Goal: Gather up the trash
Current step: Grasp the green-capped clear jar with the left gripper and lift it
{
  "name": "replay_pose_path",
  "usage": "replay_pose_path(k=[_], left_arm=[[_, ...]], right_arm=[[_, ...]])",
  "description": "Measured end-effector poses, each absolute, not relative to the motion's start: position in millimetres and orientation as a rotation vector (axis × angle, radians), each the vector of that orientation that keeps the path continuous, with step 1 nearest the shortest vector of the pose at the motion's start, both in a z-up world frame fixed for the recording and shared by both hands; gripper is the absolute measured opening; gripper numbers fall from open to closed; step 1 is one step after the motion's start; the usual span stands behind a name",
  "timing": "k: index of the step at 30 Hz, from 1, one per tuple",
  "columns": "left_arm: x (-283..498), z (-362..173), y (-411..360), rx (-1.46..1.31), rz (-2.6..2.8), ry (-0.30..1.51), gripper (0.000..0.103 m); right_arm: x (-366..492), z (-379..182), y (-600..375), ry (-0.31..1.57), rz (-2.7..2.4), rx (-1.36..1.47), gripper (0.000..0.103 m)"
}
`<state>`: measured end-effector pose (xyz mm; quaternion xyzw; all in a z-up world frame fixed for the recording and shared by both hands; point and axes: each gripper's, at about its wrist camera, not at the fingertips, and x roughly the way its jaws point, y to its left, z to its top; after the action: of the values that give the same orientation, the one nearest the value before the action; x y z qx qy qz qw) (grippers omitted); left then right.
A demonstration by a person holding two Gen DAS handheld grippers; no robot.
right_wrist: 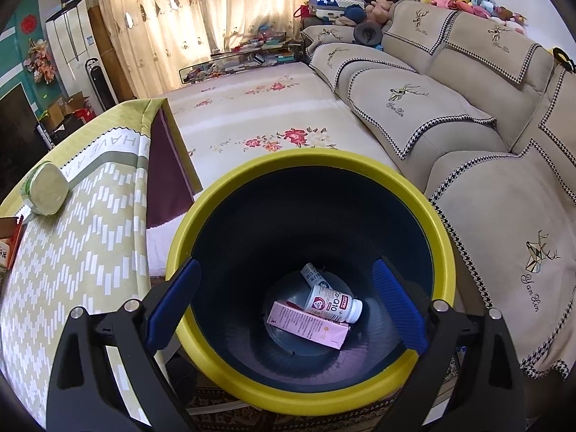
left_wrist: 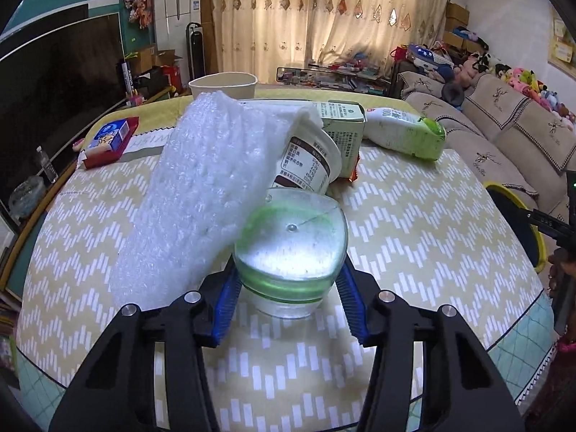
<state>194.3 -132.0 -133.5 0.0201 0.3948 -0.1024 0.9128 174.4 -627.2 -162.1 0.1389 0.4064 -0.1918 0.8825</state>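
The left tool (left_wrist: 289, 293) grips a clear, rounded plastic cup with a green band (left_wrist: 291, 248) on the chevron-patterned table (left_wrist: 414, 223), ribbed blue pads against both its sides; crinkly white bubble wrap (left_wrist: 201, 194) leans on its left. The right tool (right_wrist: 284, 302) hangs open over a smooth yellow-rimmed bin (right_wrist: 306, 165).

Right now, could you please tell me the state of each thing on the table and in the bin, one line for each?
Left claw: closed on the clear cup.
Clear cup: lying on its side, bottom toward the camera.
Bubble wrap: leaning on the cups.
Yogurt cup: tipped over.
White bottle: lying down.
Right claw: open, empty.
Bin: open, holding a pink carton and a small bottle.
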Motion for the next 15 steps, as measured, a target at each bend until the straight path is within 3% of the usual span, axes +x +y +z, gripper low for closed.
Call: replay_pose_path(k=[15], left_arm=[[149, -112, -175, 0.062, -0.409, 0.801, 0.05]], right_arm=[[134, -131, -617, 0.768, -0.381, 0.277, 0.092]])
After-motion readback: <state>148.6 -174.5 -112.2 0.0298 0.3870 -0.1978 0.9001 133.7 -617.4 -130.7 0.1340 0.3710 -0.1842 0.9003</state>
